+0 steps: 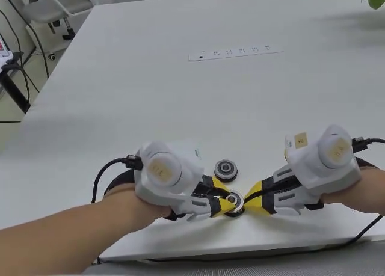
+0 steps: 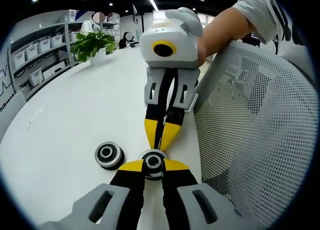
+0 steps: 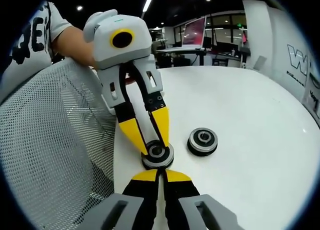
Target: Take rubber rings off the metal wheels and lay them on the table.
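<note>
White counter [image 1: 180,107], socket strip [image 1: 236,52] mid-surface; my left hand-held gripper [image 2: 153,166] clamps a metal wheel [image 3: 157,154], right hand-held gripper [image 3: 161,176] pinched closed at its rim.

One wheel [image 1: 226,169] is seen on the white table [image 1: 150,95] near its front edge. A second wheel [image 1: 233,202] is seen just beside it, and a socket strip [image 1: 236,52] is set farther back.
</note>
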Demonstrator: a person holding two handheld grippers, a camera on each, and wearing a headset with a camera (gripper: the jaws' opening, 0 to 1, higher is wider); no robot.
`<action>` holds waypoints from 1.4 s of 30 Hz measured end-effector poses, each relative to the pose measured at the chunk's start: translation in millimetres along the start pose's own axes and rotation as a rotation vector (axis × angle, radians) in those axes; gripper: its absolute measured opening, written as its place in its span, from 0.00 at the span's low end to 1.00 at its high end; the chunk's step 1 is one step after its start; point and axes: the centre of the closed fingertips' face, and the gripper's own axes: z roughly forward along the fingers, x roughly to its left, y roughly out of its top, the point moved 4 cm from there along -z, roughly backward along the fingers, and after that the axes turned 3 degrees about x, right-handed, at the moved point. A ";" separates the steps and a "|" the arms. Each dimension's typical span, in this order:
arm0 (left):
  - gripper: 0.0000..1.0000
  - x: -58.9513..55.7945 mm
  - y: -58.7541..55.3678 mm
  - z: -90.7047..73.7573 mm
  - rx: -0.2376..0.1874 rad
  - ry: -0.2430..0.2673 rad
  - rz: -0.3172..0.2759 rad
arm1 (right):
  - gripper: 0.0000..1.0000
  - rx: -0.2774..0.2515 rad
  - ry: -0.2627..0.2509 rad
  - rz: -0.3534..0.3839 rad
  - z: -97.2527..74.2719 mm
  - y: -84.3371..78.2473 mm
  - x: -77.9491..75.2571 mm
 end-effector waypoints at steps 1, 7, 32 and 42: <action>0.08 0.1 0.0 0.0 0.000 0.001 0.000 | 0.00 -0.001 0.000 0.010 -0.2 0.4 -0.7; 0.08 0.2 0.1 -0.3 0.001 0.003 -0.003 | 0.00 -0.017 -0.031 0.083 -5.4 4.9 -7.9; 0.07 0.1 2.0 1.2 0.025 0.023 -0.007 | 0.00 -0.093 0.021 0.313 -7.9 10.7 -6.7; 0.07 0.4 1.6 1.0 0.030 0.026 -0.011 | 0.00 -0.093 0.035 0.274 -5.3 17.6 0.7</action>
